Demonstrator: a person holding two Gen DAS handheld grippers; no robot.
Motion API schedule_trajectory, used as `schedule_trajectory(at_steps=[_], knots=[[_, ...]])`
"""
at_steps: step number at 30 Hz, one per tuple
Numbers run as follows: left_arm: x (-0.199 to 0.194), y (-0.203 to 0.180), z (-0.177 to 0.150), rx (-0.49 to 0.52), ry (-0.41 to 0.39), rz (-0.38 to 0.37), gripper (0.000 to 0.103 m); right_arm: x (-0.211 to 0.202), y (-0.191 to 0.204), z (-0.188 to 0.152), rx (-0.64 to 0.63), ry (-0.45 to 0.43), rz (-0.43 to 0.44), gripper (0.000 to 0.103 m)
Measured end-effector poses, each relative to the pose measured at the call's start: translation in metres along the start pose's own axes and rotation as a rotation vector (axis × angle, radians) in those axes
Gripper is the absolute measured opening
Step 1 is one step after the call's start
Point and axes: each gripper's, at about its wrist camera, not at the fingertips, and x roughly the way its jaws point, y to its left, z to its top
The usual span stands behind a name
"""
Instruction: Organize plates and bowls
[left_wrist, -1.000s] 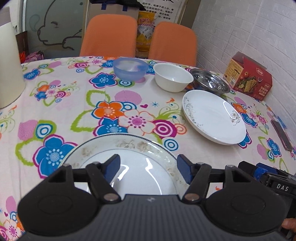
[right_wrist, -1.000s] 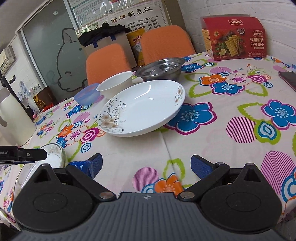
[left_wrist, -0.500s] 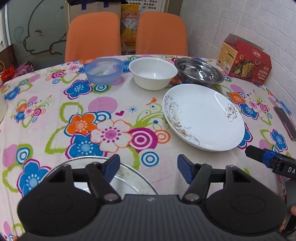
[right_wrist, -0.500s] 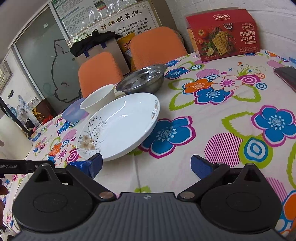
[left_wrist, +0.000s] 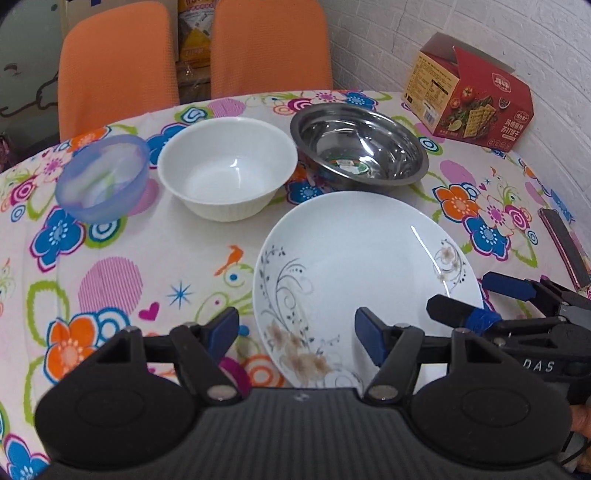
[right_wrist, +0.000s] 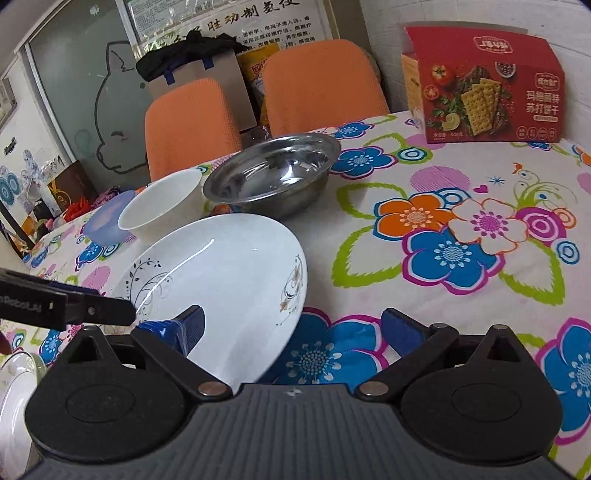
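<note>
Plate (right_wrist: 221, 273) flat on tablecloth (right_wrist: 424, 280), floral sprig toward left tongs (left_wrist: 295, 328).

Right tool (left_wrist: 484, 299) body: white letters "DAS". Left tool (right_wrist: 110, 314) body: "Robot.AI", start cut off. Red cracker box (right_wrist: 487, 85): Chinese characters, "508" near bottom. Wall poster (right_wrist: 221, 22): Chinese calligraphy heading, small print unreadable.

Both wrist views low, near table, sharing white plate (left_wrist: 369, 258)
</note>
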Motion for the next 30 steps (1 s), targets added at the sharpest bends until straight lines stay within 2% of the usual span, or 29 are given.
schedule_trajectory(at_steps=[4,5,7,11,17,19,20,23,26,30], knots=[[0.027,0.002,0.007,-0.012,0.048,-0.004,0.067,0.014,0.011,0.005,-0.057,0.026,-0.012,0.089],[0.026,0.001,0.007,0.001,0.02,0.004,0.067,0.015,0.015,0.006,-0.072,0.028,-0.013,0.089],[0.028,0.001,0.007,0.006,0.023,-0.001,0.067,0.019,0.021,0.005,-0.102,0.031,-0.011,0.09],[0.028,-0.001,0.003,0.025,-0.001,0.007,0.067,0.024,0.036,-0.004,-0.218,0.01,-0.072,0.09],[0.028,-0.004,0.0,0.045,-0.021,0.014,0.068,0.023,0.041,-0.008,-0.208,-0.022,-0.072,0.091],[0.026,-0.005,-0.002,0.047,-0.032,0.006,0.061,0.024,0.049,-0.011,-0.24,-0.01,-0.027,0.091],[0.025,-0.005,-0.003,0.038,-0.036,0.017,0.06,0.024,0.055,-0.013,-0.25,-0.015,-0.03,0.091],[0.022,-0.001,-0.005,0.0,-0.043,0.026,0.05,0.025,0.057,-0.016,-0.228,-0.034,-0.044,0.091],[0.019,-0.004,-0.008,-0.013,-0.03,0.035,0.049,0.021,0.06,-0.015,-0.186,-0.025,-0.059,0.091],[0.003,-0.005,-0.011,-0.022,-0.053,0.029,0.049,0.005,0.066,-0.019,-0.173,-0.062,-0.06,0.091]])
